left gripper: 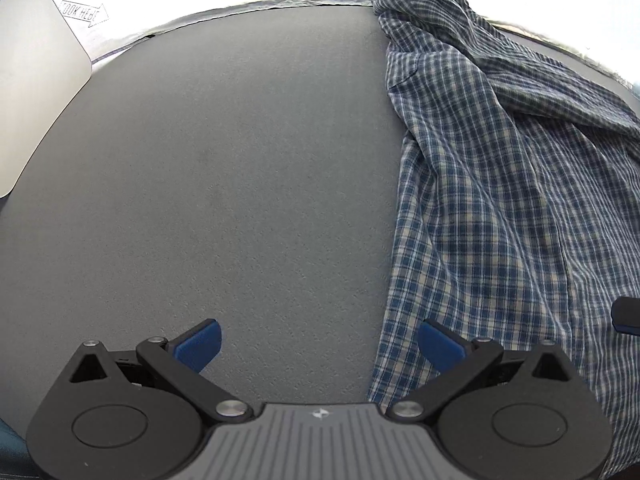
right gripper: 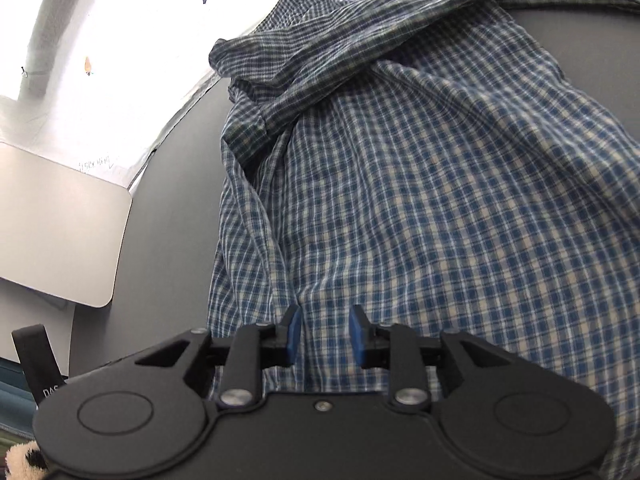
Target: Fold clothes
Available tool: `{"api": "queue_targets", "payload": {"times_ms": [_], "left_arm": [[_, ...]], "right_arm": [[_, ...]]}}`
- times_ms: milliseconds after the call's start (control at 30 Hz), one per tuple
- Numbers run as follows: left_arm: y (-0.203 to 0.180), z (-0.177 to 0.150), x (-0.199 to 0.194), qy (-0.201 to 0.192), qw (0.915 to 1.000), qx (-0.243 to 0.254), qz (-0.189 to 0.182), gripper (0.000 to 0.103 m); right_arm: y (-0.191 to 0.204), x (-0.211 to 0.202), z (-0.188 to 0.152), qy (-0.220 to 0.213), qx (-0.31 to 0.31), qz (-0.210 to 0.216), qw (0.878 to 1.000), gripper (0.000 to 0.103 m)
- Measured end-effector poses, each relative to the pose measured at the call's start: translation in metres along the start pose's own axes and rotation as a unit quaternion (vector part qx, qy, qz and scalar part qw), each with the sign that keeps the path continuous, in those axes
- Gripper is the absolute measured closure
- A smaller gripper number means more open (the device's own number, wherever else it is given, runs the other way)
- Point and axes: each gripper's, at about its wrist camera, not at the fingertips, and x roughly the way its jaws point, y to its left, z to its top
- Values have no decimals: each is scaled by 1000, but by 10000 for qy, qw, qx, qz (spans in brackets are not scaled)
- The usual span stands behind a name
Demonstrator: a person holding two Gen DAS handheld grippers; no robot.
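In the left wrist view the left gripper (left gripper: pixel 318 346) sits at 6 o'clock, its blue pads (left gripper: pixel 198 344) spread wide with nothing between them — bare grey table (left gripper: pixel 220 184) lies ahead. The plaid shirt (left gripper: pixel 500 184) runs from 5 o'clock up to 1 o'clock, its near edge just beside the right-hand pad. A pale board (left gripper: pixel 36 92) lies at 10 o'clock, a "LOOK HERE" arrow label (left gripper: pixel 84 14) beyond it. In the right wrist view the right gripper (right gripper: pixel 325 338) hovers over the shirt (right gripper: pixel 440 184), fingers partly open, a narrow gap between them, gripping nothing — bunched folds at 12 o'clock
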Motion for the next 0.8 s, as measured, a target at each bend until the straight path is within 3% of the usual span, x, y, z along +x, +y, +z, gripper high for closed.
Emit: {"api": "queue_targets", "payload": {"times_ms": [267, 533, 700, 800], "left_arm": [[-1, 92, 11, -544, 9971, -452, -293, 0], [-23, 215, 55, -930, 9917, -571, -686, 1], [-41, 294, 99, -838, 9851, -938, -1172, 3], [-53, 325, 131, -522, 9819, -1170, -1397, 12]], "right_arm": [[-56, -27, 63, -1055, 785, -402, 9905, 71], [-115, -29, 147, -1982, 1591, -810, 9638, 67], [-145, -26, 213, -2538, 1988, -1341, 9371, 65], [-165, -15, 246, -2585, 2063, -1640, 9294, 64]]}}
